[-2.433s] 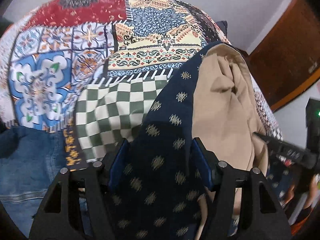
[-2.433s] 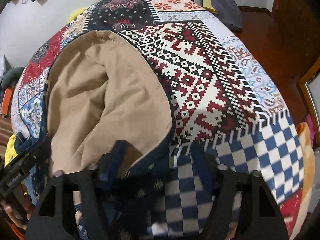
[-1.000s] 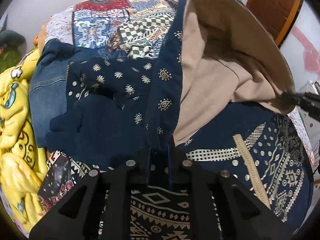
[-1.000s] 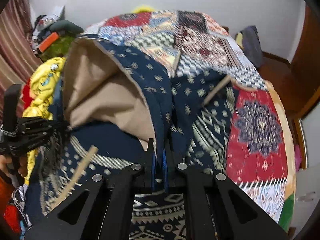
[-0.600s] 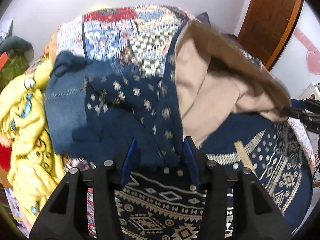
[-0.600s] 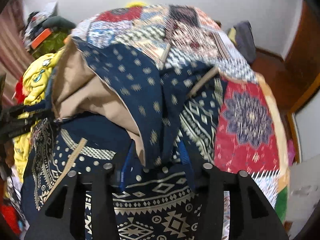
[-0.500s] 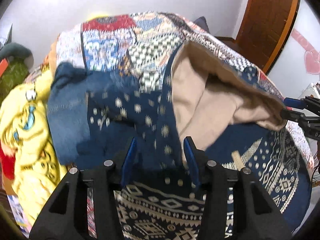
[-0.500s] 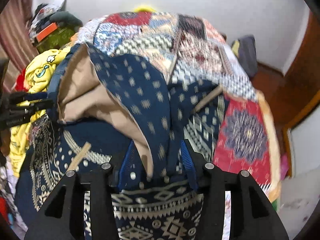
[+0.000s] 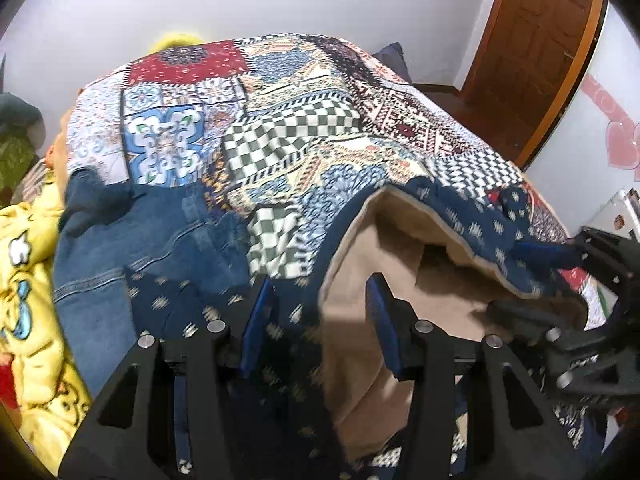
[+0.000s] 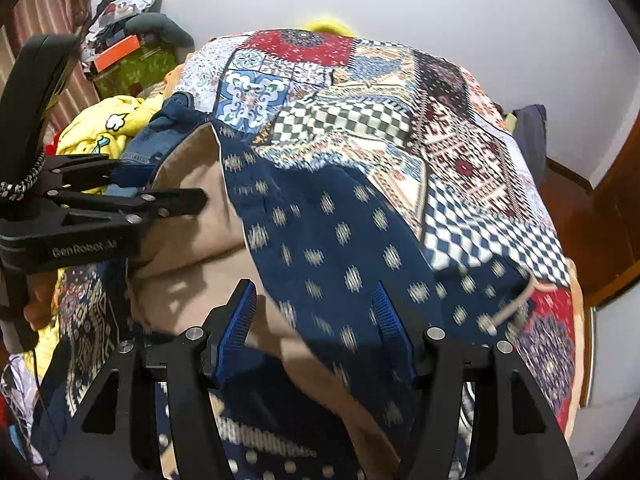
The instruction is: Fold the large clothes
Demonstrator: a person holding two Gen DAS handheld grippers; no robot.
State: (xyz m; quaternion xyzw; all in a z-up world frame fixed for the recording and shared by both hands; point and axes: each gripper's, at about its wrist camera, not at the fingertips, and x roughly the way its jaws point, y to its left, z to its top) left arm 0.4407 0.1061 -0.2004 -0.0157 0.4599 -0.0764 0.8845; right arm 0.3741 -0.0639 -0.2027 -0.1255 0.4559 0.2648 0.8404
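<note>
The bed [image 9: 304, 80], spread with a patchwork quilt [image 10: 400, 92], fills both views, and across its near end lies the navy patterned garment [image 10: 340, 232] with its tan lining [image 9: 360, 340] turned up in a big loose fold. At nine o'clock in the left view sit a denim piece [image 9: 132, 240] and a yellow cartoon-print cloth [image 9: 28, 280], well clear of the fold.

Now the tongs. The left tongs [image 9: 320, 332] have just been opening, and the folded edge of the garment runs up between the blue pads without being pinched. The right tongs [image 10: 316, 328] have just been opening too; cloth drapes between the spread pads, but they are not pressing on it. From the right view the left tongs show at nine o'clock, jaws apart beside the tan lining.

The relation that counts: the fold's long edge runs from six o'clock up toward twelve in front of each pair of tongs, the garment directly under and ahead of both. I'd judge the fold just released; the hands look equally near, so the next grasp could go to either.
</note>
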